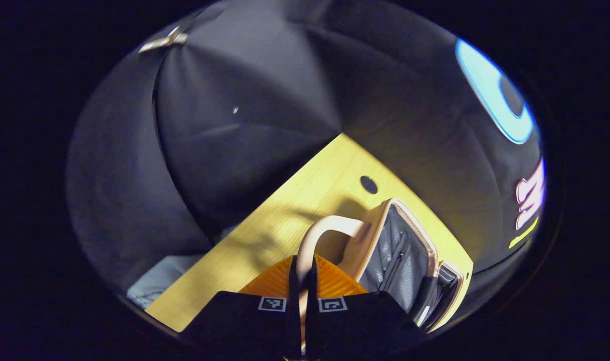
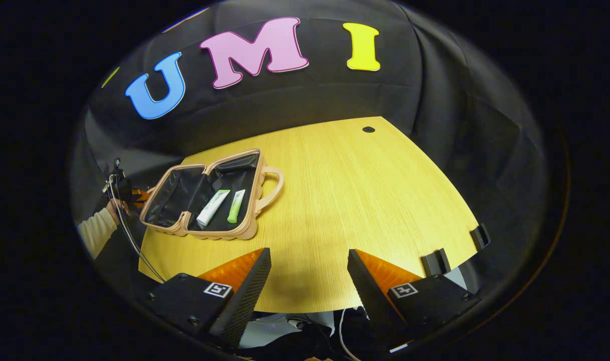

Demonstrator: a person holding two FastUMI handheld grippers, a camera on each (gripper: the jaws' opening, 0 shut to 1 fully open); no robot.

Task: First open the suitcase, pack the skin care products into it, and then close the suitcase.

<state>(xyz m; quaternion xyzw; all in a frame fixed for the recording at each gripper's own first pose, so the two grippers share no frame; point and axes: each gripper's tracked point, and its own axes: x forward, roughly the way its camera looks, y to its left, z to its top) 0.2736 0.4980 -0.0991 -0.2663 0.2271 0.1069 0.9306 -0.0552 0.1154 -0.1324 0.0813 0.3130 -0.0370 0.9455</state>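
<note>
Two tubes (image 2: 219, 206) lie side by side in the open suitcase (image 2: 204, 193) on the table (image 2: 365, 200).

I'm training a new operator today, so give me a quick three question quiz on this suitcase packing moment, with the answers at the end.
1. True or false: the suitcase lies open on the table.
2. How many tubes lie inside it? A) none B) two C) four
3. Fill in: the left gripper is shut on the suitcase's ____.

Key
1. True: both halves lie spread flat, lining up.
2. B: a white tube and a green tube lie side by side in one half.
3. Handle: in the left gripper view the handle runs down between the closed fingers. The right gripper stands open above the table's near edge, holding nothing.
</note>
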